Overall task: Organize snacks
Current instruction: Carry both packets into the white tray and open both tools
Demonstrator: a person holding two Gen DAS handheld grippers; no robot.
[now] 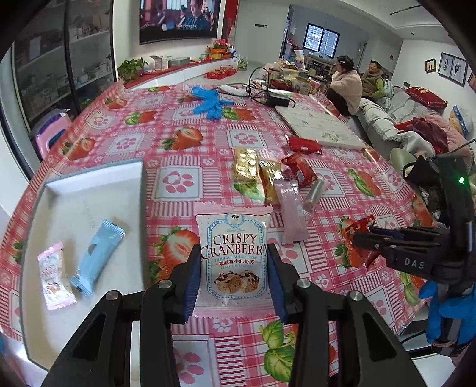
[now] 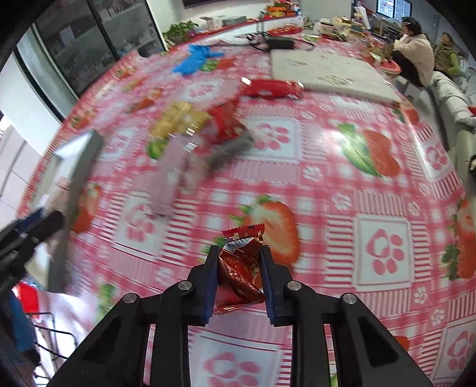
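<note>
Desk under a pink strawberry-print cloth (image 1: 184,166), crumpled blue gloves (image 1: 209,102) at its far side, white quilted mat (image 1: 315,125), black box with cables (image 1: 278,101), wall television (image 1: 180,18), two seated people (image 1: 355,83), glass-door cabinet (image 1: 62,59)

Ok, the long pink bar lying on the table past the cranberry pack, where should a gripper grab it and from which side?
Probably across the middle of the pink bar, coming from above. It lies flat, long and narrow, so the fingers should straddle its short width. A silver packet touches its far right edge and a gold packet sits close on the left, so the near half looks freer.
</note>
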